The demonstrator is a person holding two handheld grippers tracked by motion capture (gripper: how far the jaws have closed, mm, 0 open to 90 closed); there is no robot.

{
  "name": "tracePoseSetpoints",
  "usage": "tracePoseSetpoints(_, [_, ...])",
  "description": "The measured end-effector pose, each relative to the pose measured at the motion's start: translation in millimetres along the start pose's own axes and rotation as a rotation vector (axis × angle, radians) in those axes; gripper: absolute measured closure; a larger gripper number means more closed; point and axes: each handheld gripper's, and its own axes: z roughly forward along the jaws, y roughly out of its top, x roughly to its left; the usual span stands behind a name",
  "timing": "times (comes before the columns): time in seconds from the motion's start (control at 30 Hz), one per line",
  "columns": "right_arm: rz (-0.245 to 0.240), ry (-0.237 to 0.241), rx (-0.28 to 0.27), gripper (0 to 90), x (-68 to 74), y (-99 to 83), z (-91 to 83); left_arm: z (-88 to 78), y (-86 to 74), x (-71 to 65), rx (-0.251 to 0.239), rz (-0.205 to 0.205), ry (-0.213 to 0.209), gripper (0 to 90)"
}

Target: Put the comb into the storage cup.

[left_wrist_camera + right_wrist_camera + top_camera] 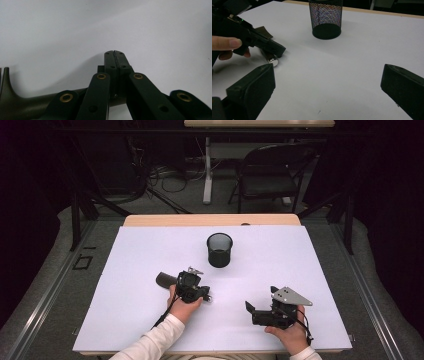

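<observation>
Two grippers: the left gripper [114, 56] has its jaws pressed flat together with nothing between the tips; the right gripper [328, 75] stands wide open and holds nothing.
Flashlight: what looks like a dark flashlight [164, 280] lies on its side on the white table [310, 265], passing under the left gripper's linkage, its flared end sticking out to the left in the high view.
Cup: a black mesh cup [220, 251] stands upright, farther up the table and well apart from both grippers.
Step in hand: probably picking up the flashlight with the left gripper.
Doing it well: open the jaws first, since shut tips can only nudge a round body and make it roll. Straddle the barrel across its length, near the middle, and close squarely.
Left hand pose: the left hand [182, 307] holds its gripper low over the table, tips aimed at the surface.
Right hand pose: the right hand [290, 332] rests near the table's near edge, its gripper level and facing the flashlight and cup.
</observation>
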Motion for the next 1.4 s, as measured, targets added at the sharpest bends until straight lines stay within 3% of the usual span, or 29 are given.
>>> tracePoseSetpoints(0.7, [0.002,0.004,0.001,0.0,0.1,-0.2,0.3,-19.7,-22.1,-0.5,0.032,0.046,-0.014,90.0])
tracePoseSetpoints(1.1, [0.001,0.006,0.006,0.0,0.7,-0.4,0.7,-33.9,-33.9,10.0,0.023,0.02,-0.006,90.0])
tracePoseSetpoints(1.4, [0.001,0.007,0.008,0.0,0.8,-0.3,0.8,-40.6,-39.8,14.2,0.028,0.03,0.012,90.0])
